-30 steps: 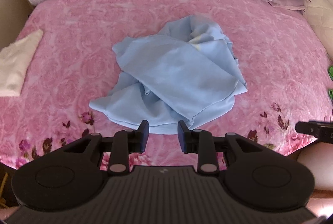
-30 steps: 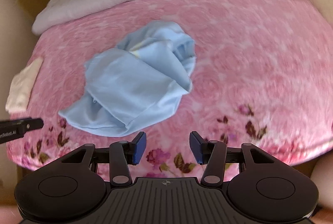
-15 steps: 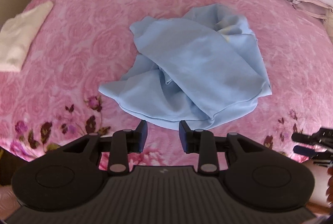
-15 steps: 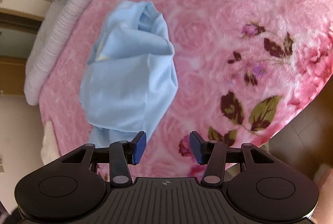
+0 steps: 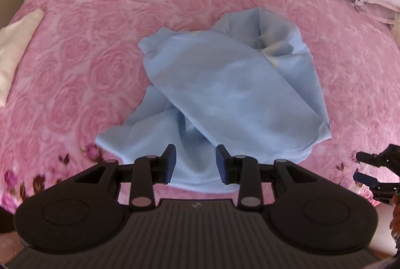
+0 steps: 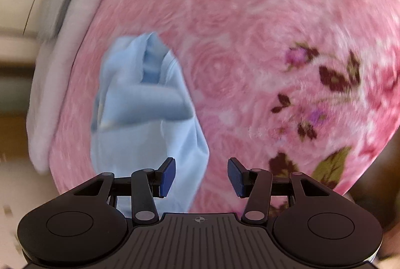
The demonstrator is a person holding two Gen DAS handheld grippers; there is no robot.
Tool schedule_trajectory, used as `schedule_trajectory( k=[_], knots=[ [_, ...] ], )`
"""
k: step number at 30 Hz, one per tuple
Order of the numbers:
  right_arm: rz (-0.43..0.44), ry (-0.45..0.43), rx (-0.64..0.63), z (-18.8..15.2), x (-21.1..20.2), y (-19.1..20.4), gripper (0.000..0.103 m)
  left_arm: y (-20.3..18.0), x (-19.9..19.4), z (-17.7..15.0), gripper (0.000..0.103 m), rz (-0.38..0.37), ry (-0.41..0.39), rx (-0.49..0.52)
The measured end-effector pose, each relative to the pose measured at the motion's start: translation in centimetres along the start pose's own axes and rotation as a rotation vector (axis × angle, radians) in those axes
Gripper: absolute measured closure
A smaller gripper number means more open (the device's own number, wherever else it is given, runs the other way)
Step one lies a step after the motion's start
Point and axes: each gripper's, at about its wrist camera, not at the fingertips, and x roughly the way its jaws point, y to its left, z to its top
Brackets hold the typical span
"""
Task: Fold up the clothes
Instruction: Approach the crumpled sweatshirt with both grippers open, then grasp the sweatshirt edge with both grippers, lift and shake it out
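Two grippers hang over a crumpled blue garment [image 5: 225,94] on your pink bedspread [image 5: 87,44]: your left gripper [image 5: 195,164] opening above its near hem, empty; your right gripper [image 6: 201,177] spread beside its edge, gripping nothing.

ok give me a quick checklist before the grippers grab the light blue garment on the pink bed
1. Crumpled light blue cloth garment lies free on the pink rose-patterned blanket, nothing on top of it: ok.
2. Left gripper empty, jaws opening, garment's near hem below the gap: ok.
3. Right gripper open and empty: ok.
4. Right gripper lined up on an edge: not ok, only its left pad overlaps cloth.
5. Garment spread flat for folding: not ok, bunched.
6. Which part is collar or sleeve: cannot tell.
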Motion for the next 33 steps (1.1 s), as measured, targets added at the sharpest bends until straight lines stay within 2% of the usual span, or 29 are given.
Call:
schedule_trajectory(
  k=[7,10,13,17,19,21,22,23,26,28,33],
  knots=[
    [0.064,-0.089,0.398,-0.6,2.9,-2.8,0.052,2.0,4.2,3.2,0.072,-0.068,0.064,0.093],
    [0.082,-0.132,0.574,-1.2,4.3,-3.5,0.051,2.8,5.3,4.6,0.072,-0.064,0.066,0.132],
    [0.087,-0.180,0.637,-1.0,5.3,-3.1,0.050,4.1,6.0,6.6,0.072,-0.063,0.056,0.149],
    [0.082,-0.225,0.649,0.0,6.3,-2.2,0.049,5.4,6.8,9.6,0.072,-0.031,0.026,0.159],
    [0.058,-0.183,0.648,0.7,7.6,-1.8,0.048,5.7,7.1,11.0,0.072,-0.017,0.009,0.163],
    [0.057,-0.134,0.644,0.2,9.3,-1.4,0.048,5.9,7.5,12.2,0.072,-0.006,-0.003,0.167],
    [0.066,-0.118,0.637,-0.1,9.8,-1.1,0.058,5.9,7.6,12.7,0.072,0.000,-0.006,0.168],
    [0.081,-0.116,0.606,-0.3,9.9,-0.7,0.099,5.8,7.6,13.0,0.072,0.002,-0.009,0.169],
    [0.027,-0.142,0.353,-0.4,7.7,1.6,0.099,5.4,7.4,13.6,0.072,-0.004,-0.016,0.171],
    [-0.001,-0.183,0.221,-0.5,4.8,2.3,0.099,4.8,7.2,13.7,0.072,-0.017,-0.015,0.173],
    [-0.169,-0.384,-0.029,1.4,-3.6,0.9,0.099,2.1,7.5,13.9,0.072,-0.080,-0.008,0.193]
  ],
)
